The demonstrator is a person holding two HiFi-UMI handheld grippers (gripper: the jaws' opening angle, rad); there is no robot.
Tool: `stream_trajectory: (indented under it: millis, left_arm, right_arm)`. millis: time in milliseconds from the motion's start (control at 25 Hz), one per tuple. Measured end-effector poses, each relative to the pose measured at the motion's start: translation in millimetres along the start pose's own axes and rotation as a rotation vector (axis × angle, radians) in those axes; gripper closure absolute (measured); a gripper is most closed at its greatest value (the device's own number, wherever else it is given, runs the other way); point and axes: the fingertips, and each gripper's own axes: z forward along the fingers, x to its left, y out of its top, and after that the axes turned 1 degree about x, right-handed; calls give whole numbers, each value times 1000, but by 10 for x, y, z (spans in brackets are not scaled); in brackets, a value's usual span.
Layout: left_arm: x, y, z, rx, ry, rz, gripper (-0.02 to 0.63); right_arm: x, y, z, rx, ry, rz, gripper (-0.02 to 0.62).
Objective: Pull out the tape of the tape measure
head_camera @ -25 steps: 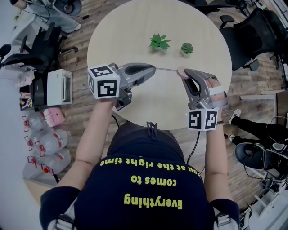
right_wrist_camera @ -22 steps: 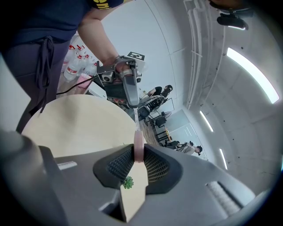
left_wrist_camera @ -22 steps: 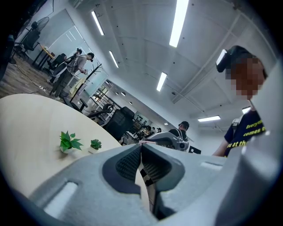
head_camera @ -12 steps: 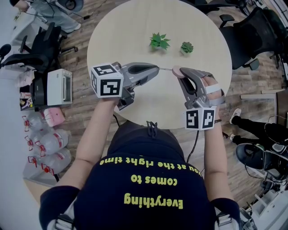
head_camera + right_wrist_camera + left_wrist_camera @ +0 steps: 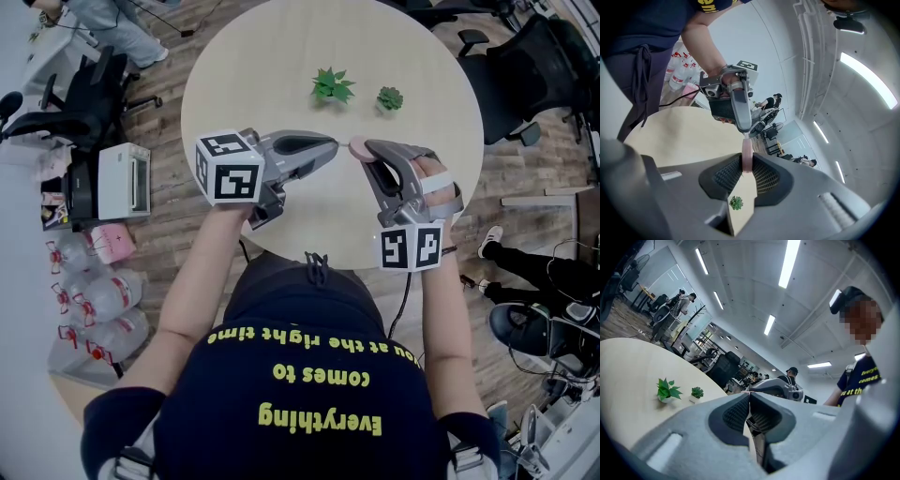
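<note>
The right gripper (image 5: 747, 164) jaws clamp the pink tape measure (image 5: 746, 149) edge-on above the counter (image 5: 281, 56); the left gripper (image 5: 749, 394) jaws, at its 9 o'clock, are pressed together, tape tip unresolved. Risk: a weak pinch slips when pulled, letting tape snap back.

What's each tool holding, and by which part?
Right tool grips the pink tape measure by its case's flat sides; left tool pinches the tape's end.
</note>
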Motion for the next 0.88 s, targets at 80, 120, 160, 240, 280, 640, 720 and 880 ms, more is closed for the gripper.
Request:
stream_trajectory:
  millis: [80, 120, 160, 240, 280, 640, 720, 880]
  left_arm:
    - [-4, 2, 11, 1, -3, 1, 598]
    - [-5, 2, 15, 1, -4, 2, 598]
    - [-4, 1, 19, 2, -4, 2, 598]
    - [1, 2, 20, 1, -4, 2, 597]
    - [4, 2, 18, 1, -3, 2, 598]
    - [28, -4, 25, 2, -2, 0, 598]
    - [24, -7, 26, 0, -4, -1, 598]
    - [14, -19, 27, 2, -8, -1, 597]
  right_arm:
    - [-1, 15, 8, -3, 0, 1, 514]
    - [-2, 21, 11, -5, 0, 2, 514]
    - [-3, 27, 13, -6, 0, 3, 514]
    - [-2, 38, 17, -10, -1, 4, 514]
    - [0, 45, 19, -12, -1, 3, 514]
    - [27, 75, 56, -19, 6, 4, 514]
    - [31, 81, 59, -20, 6, 3, 514]
    - [46, 93, 61, -21, 9, 5, 514]
